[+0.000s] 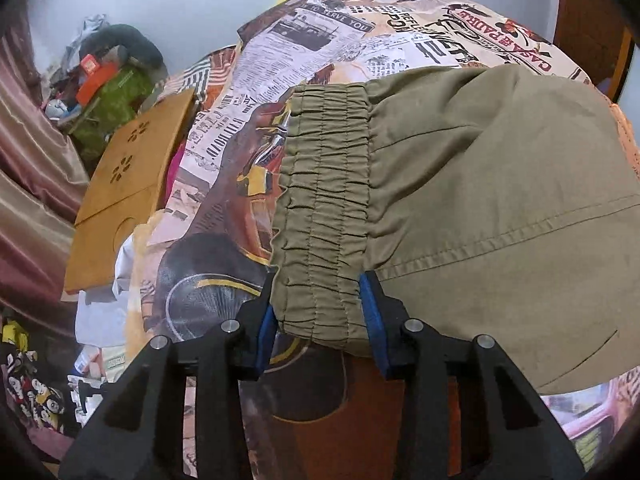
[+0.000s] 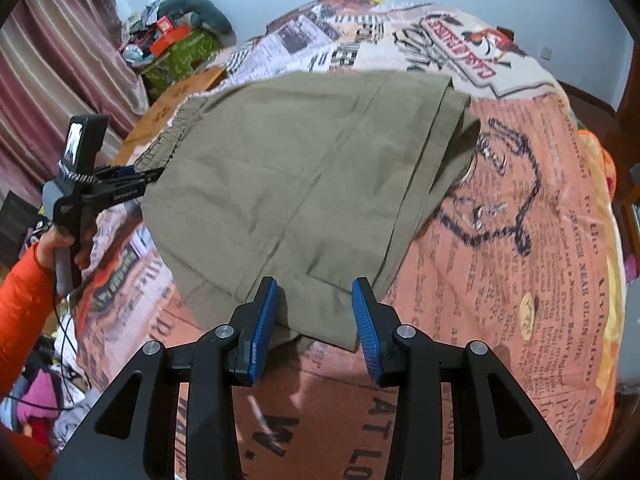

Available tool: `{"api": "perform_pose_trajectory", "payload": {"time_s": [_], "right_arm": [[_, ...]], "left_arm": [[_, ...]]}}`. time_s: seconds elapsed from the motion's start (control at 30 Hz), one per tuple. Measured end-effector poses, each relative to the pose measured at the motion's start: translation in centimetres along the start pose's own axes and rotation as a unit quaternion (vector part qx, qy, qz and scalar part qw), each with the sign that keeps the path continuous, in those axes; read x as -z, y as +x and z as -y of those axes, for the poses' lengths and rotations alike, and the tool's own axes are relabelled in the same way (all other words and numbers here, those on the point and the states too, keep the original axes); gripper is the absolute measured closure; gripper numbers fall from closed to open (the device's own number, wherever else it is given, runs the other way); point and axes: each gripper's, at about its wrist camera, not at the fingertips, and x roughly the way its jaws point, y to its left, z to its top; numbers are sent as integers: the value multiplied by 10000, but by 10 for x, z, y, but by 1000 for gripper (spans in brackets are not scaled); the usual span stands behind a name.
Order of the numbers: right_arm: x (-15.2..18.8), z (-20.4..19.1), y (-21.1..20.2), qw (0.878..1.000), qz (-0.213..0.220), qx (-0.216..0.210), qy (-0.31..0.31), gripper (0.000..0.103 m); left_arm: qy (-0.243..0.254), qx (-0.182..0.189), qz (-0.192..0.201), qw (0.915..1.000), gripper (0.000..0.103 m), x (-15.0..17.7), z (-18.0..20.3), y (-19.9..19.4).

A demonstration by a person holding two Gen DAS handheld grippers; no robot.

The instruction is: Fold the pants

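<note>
Olive pants [image 2: 296,184] spread on the printed bedspread [image 2: 520,240], already doubled over. Elastic waistband [image 1: 324,208] between the left gripper [image 1: 322,320] jaws, blue pads apart on either side, not pinching. Right gripper [image 2: 316,312] jaws apart too, the near edge of the cloth between them. Probably light, soft, limp cotton: best gripped at the thick waistband and seamed edges, both layers together.

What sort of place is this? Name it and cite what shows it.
Most likely a bedroom: olive pants lie spread on a newspaper-print bedspread, striped curtains hang to the left, and clothes and boxes are piled against the wall.
</note>
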Motion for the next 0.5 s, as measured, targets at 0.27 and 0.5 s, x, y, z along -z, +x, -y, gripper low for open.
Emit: {"api": "perform_pose_trajectory", "payload": {"time_s": [0.27,0.5], "right_arm": [[7,3,-2,9999,-138,-70,18,64],[9,7,-3,9996,-107,-142,233,66]], "left_arm": [[-333,244,-6,9991,45,-2,-20,0],[-267,167,-2,9995,45,-1,-13,0]]}}
